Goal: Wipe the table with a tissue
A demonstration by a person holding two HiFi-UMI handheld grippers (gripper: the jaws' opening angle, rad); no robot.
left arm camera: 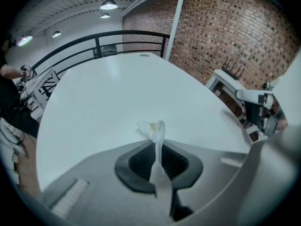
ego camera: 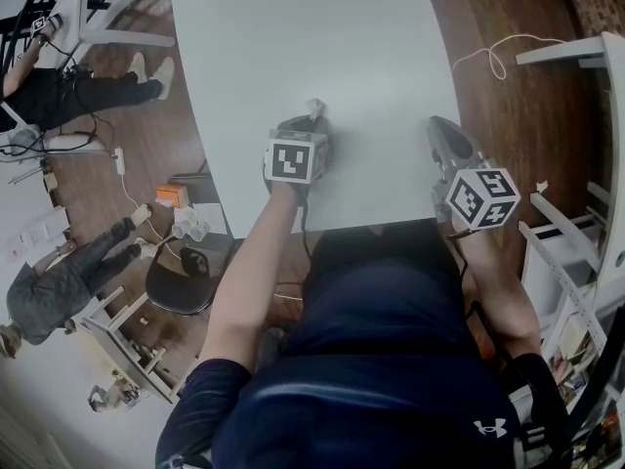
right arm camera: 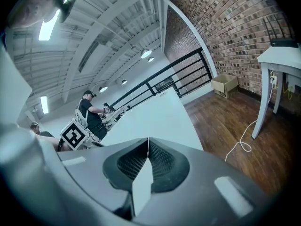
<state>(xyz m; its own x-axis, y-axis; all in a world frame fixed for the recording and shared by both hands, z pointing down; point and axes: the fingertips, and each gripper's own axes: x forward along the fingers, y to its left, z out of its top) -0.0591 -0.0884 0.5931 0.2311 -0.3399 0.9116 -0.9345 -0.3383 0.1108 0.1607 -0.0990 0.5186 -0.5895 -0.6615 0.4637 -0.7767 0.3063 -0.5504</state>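
Note:
A crumpled white tissue (left arm camera: pixel 155 132) sticks up from between the closed jaws of my left gripper (left arm camera: pixel 158 140). In the head view that left gripper (ego camera: pixel 311 125) rests near the front edge of the white table (ego camera: pixel 303 47), with the tissue (ego camera: pixel 314 108) poking out past its tip. My right gripper (ego camera: pixel 441 131) hovers at the table's front right corner, jaws together and empty. In the right gripper view the right gripper (right arm camera: pixel 147 145) shows its jaws meeting along a thin seam, pointing along the table's right edge (right arm camera: pixel 160 112).
Wooden floor (ego camera: pixel 508 106) lies right of the table, with a white cable (ego camera: pixel 493 57) on it and white furniture (ego camera: pixel 586 52) further right. A black chair (ego camera: pixel 186 281) and people (ego camera: pixel 59 291) are on the left. A brick wall (left arm camera: pixel 235 27) stands beyond the table.

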